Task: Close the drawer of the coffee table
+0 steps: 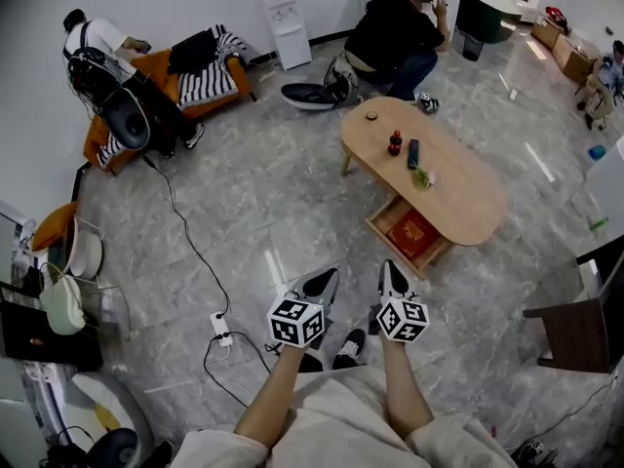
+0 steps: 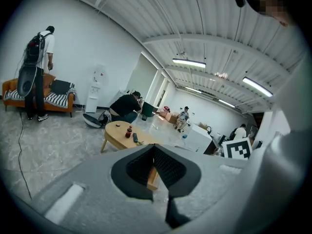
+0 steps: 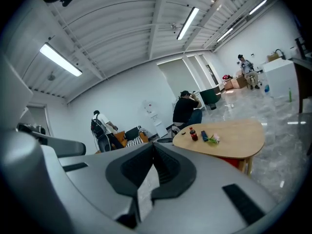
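Wooden drawer point(image 1: 393, 250) open, half hidden under coffee table point(image 1: 468, 198); left gripper point(image 1: 326, 277), right gripper point(image 1: 390, 267) jaws closed, empty.

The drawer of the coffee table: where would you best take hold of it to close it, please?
Probably its front panel, from the side facing you: the drawer juts out from under the table that way, so the panel's top rim is free.
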`<move>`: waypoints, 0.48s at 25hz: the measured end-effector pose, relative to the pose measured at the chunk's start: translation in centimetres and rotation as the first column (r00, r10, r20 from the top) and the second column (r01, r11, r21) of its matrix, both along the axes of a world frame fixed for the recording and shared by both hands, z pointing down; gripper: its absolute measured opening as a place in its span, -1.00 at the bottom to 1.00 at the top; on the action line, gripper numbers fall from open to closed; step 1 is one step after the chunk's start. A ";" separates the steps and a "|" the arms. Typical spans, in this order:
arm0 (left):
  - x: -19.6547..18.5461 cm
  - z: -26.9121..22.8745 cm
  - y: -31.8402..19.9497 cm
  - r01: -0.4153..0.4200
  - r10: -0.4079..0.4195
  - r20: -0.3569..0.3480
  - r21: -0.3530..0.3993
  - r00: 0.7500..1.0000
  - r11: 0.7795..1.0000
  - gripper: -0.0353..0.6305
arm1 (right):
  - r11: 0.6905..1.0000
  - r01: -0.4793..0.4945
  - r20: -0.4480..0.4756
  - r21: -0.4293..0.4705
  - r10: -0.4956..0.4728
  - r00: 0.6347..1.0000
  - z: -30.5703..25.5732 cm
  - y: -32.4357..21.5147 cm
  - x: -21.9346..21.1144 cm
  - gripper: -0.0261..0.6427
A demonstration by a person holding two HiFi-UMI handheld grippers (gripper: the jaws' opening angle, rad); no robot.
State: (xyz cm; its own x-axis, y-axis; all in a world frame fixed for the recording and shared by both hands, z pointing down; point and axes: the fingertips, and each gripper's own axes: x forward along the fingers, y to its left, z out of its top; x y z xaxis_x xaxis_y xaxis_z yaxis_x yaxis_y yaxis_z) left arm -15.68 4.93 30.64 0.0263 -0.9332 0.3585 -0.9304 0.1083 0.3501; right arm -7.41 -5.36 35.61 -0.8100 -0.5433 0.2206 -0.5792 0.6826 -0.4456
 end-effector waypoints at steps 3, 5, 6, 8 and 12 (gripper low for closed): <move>-0.2 0.6 -0.8 -0.024 0.024 -0.014 -0.016 1.000 1.000 -0.87 | 1.000 -0.001 -0.027 -0.009 0.001 1.000 0.7 0.2 0.9 -0.88; 0.1 0.8 -1.6 -0.050 0.050 -0.026 -0.017 0.998 0.999 -0.87 | 0.999 -0.028 -0.046 -0.016 0.027 0.999 1.3 0.1 2.3 -0.88; 0.2 0.8 -2.2 -0.064 0.064 -0.032 -0.012 0.997 0.998 -0.87 | 0.999 -0.049 -0.059 -0.014 0.048 0.997 1.6 -0.3 3.1 -0.88; 0.4 1.0 -3.7 -0.094 0.094 -0.046 -0.003 0.994 0.996 -0.87 | 0.995 -0.103 -0.088 -0.007 0.102 0.991 2.0 -1.3 4.9 -0.88; 0.5 2.3 -6.1 -0.161 0.160 -0.070 -0.009 0.985 0.987 -0.87 | 0.976 -0.217 -0.131 -0.001 0.215 0.968 2.8 -2.3 8.4 -0.88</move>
State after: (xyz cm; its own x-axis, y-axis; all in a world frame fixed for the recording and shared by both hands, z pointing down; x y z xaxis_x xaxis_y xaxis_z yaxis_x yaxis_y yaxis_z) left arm -15.15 -1.18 32.90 0.2004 -0.9097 0.3637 -0.9100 -0.0354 0.4130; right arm 1.04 -7.65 38.43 -0.6379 -0.6980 0.3253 -0.7655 0.5286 -0.3668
